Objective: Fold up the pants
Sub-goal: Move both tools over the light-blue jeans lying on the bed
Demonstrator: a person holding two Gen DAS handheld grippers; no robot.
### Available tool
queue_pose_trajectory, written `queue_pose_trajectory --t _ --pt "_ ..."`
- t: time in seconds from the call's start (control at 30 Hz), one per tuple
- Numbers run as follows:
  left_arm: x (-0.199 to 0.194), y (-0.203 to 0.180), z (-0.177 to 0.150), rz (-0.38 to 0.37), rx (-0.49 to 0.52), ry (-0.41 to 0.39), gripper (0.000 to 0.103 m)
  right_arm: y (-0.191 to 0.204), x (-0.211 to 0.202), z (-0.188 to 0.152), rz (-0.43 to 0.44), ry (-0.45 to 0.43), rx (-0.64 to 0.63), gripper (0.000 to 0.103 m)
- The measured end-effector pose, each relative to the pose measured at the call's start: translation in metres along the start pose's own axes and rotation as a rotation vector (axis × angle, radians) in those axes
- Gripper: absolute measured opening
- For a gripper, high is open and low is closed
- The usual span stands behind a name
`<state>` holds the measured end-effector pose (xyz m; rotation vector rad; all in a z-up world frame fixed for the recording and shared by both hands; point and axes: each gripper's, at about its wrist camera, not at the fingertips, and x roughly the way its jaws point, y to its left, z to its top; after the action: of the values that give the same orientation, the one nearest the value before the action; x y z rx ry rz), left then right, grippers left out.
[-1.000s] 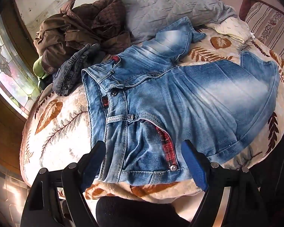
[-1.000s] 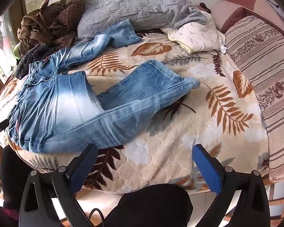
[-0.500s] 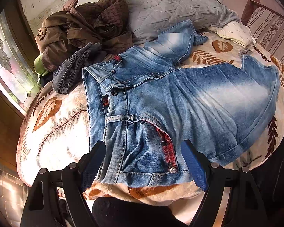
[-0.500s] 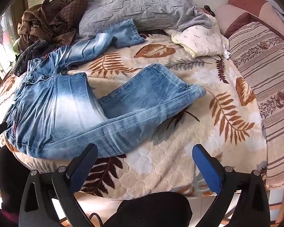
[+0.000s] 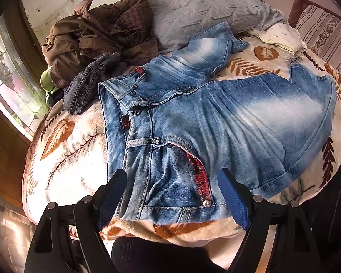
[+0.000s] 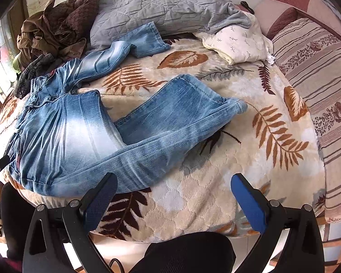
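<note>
I had the jeans point(image 6: 84, 136) lying front-up on the bed point(image 6: 216, 182), not yet folded: the waistband hung just over the near edge, one leg ran toward 12 o'clock to the grey pillow point(image 6: 152, 2), and the other swung toward 2 o'clock across the leaf-print blanket. The splayed legs told me nothing had been brought together yet.

My left gripper point(image 5: 174, 195) hovered over the waistband at 6 o'clock in its view, jaws spread wide and holding nothing, straddling the red-lined pocket point(image 5: 199, 173). I judged it was placed there because the waist corner is the natural anchor for a lengthwise fold.

My right gripper point(image 6: 174, 195) was also released and empty, jaws apart above the bare blanket near the bed's edge, with the near leg's lower seam just beyond its left finger point(image 6: 100, 201). I read that as positioning to take the near leg.

A brown jacket point(image 5: 97, 36) and a dark denim garment point(image 5: 88, 86) sat piled at 10 o'clock, touching the waistband's far corner, so I thought a careless pull could drag them along.
</note>
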<state>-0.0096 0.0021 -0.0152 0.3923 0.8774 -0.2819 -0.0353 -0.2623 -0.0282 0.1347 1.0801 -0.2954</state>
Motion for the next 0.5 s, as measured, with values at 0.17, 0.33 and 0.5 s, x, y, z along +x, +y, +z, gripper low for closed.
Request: queue_pose_trajectory --t 0.17,0.33,0.5 --pt "0.002 -0.002 0.002 0.003 -0.002 0.018 0.082 -0.005 0.002 -0.001 0.01 -0.003 0.014 0.101" --pt "0.002 -0.004 0.007 -0.001 -0.003 0.021 0.082 -0.013 0.003 -0.003 0.019 -0.009 0.035 0.101" --pt "0.008 -0.008 0.02 -0.03 -0.017 0.045 0.082 -0.023 0.005 -0.005 0.032 -0.012 0.07 0.101"
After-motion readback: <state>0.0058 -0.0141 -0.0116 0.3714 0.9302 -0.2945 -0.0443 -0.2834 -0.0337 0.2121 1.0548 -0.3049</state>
